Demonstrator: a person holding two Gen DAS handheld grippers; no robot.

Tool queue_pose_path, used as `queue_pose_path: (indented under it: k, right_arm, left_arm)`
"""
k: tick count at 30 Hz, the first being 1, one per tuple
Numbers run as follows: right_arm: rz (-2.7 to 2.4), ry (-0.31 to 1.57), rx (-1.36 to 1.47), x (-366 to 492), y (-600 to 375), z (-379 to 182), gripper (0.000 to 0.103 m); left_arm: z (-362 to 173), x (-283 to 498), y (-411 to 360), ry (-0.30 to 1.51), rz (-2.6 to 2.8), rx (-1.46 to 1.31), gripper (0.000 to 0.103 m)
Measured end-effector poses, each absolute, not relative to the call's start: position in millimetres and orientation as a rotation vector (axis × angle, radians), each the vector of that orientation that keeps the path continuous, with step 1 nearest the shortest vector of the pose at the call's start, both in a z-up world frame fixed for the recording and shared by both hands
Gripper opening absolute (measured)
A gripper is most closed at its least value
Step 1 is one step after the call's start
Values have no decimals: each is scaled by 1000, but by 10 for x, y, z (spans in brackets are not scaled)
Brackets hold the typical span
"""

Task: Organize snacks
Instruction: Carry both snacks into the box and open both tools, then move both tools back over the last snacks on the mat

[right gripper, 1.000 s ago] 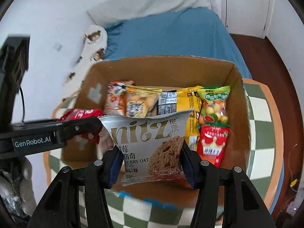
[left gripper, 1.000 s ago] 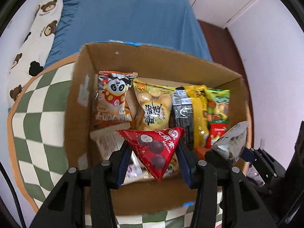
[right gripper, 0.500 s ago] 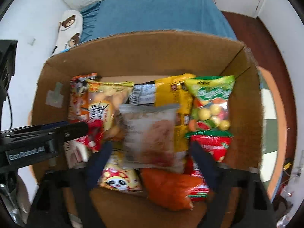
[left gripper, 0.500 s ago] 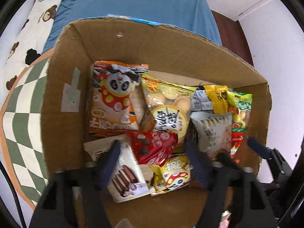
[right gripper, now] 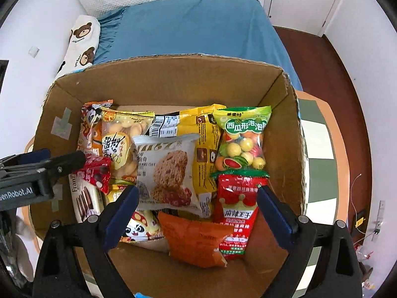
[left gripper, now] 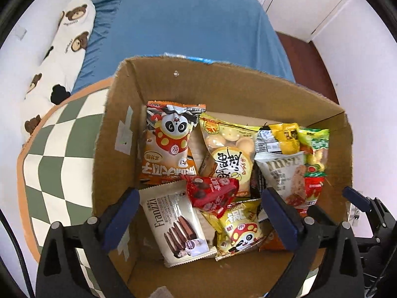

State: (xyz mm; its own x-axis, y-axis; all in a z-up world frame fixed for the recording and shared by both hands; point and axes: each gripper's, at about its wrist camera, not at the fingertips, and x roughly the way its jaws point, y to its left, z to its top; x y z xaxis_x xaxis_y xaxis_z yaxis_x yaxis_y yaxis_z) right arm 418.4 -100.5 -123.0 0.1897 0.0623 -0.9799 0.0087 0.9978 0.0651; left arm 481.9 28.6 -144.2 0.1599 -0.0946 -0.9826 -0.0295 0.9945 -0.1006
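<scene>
Left wrist: snacks point(left gripper: 223, 173) in box point(left gripper: 223, 87)

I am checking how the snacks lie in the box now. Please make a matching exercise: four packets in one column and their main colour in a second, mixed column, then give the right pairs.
Column 1
1. triangular chocolate packet
2. oat cookie packet
3. watermelon-shaped gum bag
4. Franzzi biscuit packet

Column 2
A. green top, clear body
B. cream
C. red
D. silver-white

Pairs: 1-C, 2-D, 3-A, 4-B
</scene>
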Motion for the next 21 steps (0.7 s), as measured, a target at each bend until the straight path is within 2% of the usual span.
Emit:
queue_pose_path:
  k: [21]
  right_arm:
    - [68, 1129, 24, 2974, -901, -365, 98]
  left_arm:
    - [-414, 3385, 207, 1062, -5, -39, 101]
